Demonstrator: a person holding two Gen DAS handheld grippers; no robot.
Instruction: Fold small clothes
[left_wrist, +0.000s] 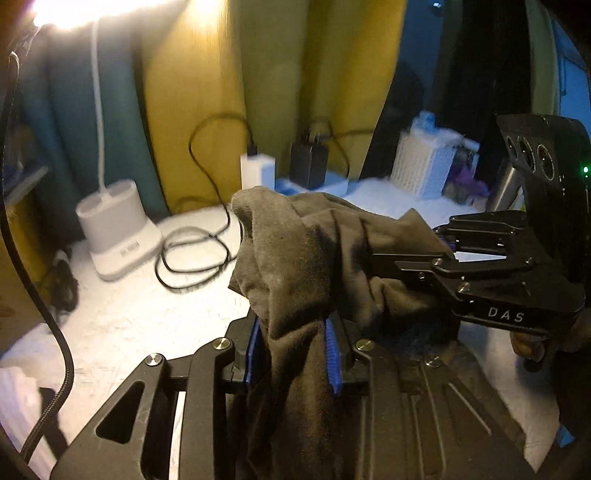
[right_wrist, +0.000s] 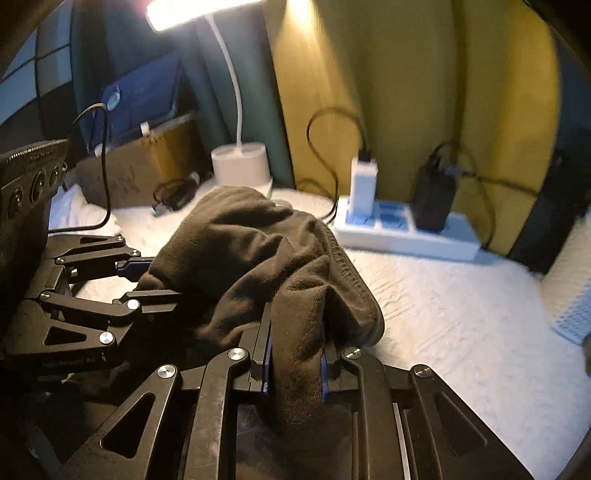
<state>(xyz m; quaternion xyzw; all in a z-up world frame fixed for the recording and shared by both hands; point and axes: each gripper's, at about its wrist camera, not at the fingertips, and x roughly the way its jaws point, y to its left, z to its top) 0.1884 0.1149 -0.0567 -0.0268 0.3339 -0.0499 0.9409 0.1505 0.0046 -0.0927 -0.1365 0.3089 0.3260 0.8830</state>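
Observation:
A small dark brown-grey garment (left_wrist: 295, 240) hangs bunched between both grippers above the white fuzzy surface (right_wrist: 461, 314). My left gripper (left_wrist: 293, 332) is shut on a fold of it, with cloth pressed between the blue pads. In the left wrist view my right gripper (left_wrist: 443, 251) comes in from the right and bites the cloth's other side. The right wrist view shows the garment (right_wrist: 240, 240) humped ahead, my right gripper (right_wrist: 295, 350) shut on a thick fold, and my left gripper (right_wrist: 147, 280) clamped into the cloth from the left. Both pairs of fingertips are partly buried in fabric.
A white desk lamp base (left_wrist: 114, 221) stands at the back left beside looped black cables (left_wrist: 192, 254). A white power strip (right_wrist: 406, 236) with two chargers lies along the yellow curtain. A white basket (left_wrist: 421, 166) sits at the back right, a cardboard box (right_wrist: 140, 166) at the back left.

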